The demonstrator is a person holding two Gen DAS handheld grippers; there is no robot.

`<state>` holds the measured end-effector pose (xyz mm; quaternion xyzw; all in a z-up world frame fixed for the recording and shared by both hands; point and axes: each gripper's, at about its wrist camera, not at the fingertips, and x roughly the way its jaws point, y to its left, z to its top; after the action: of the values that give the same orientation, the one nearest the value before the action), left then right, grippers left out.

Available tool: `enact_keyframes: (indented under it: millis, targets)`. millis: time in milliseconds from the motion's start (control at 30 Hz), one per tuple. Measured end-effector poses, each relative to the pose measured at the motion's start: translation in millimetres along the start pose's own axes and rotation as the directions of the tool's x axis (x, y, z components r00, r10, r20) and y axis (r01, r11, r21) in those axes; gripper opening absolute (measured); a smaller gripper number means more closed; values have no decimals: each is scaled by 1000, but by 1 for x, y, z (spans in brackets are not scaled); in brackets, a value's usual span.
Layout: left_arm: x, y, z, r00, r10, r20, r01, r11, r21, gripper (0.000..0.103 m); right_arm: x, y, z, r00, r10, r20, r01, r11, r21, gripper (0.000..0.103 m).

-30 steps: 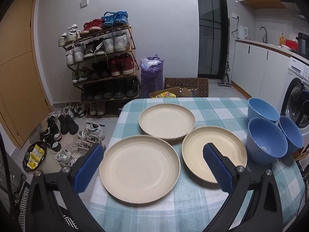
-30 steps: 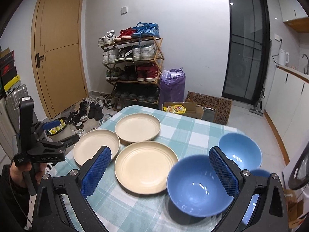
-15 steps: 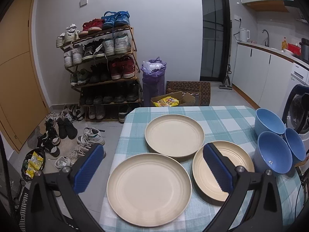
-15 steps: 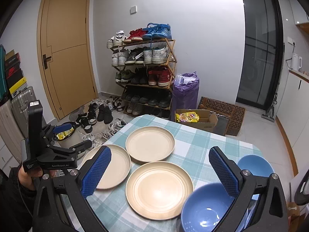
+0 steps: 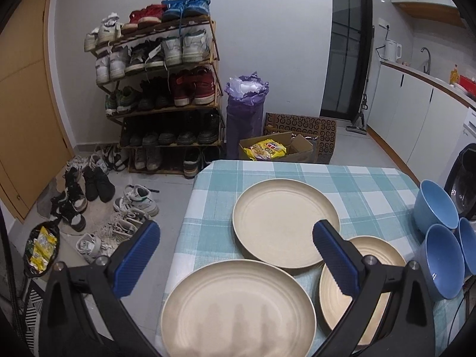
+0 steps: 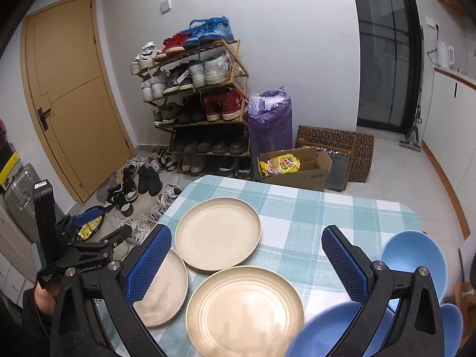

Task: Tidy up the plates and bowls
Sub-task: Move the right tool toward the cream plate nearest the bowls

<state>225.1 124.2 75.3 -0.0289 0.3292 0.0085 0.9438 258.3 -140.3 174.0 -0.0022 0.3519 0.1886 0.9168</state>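
Three cream plates (image 5: 285,221) crowded the checked surface (image 5: 351,184) directly ahead of the left gripper (image 5: 235,255), rims nearly touching, leaving only slivers of cloth between them. Beyond the farthest plate, an open strip of cloth ran to the surface's far edge. To the left gripper's right, three blue bowls (image 5: 434,205) clustered at the surface's edge, closing that side. The right gripper (image 6: 247,255) hung spread wide above the nearest plate (image 6: 244,306), a bowl (image 6: 416,255) just past its right finger, bare cloth ahead.
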Motion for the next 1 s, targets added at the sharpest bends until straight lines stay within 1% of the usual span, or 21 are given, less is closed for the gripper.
enact_keyframes:
  millis: [233,367,567,700,833,933,1000]
  targets:
    - [40,2,9,999,-1,-38,1,1000,-12,103,56,-3,6,998,-6,-58,7,1000,29,103]
    - [64,4,10,997,-2,-75,0,1000,-27,103,89,-5,4,995,-10,-102,14,999,39,103]
    - [97,5,9,993,-4,-121,-1,999,-37,103,133,-12,-3,986,5,-169,9,996,83,103]
    - [118,7,6,989,0,-150,-7,999,-48,103,166,-19,-9,976,3,-218,21,994,105,103]
    - [138,10,4,982,25,-185,-34,998,-50,102,198,-26,-16,962,5,-273,33,990,134,103]
    - [151,11,3,977,25,-211,-36,998,-52,102,218,-30,-19,950,7,-312,42,988,149,103]
    - [159,9,1,973,33,-227,-42,998,-36,102,229,-33,-22,943,12,-333,44,986,160,103]
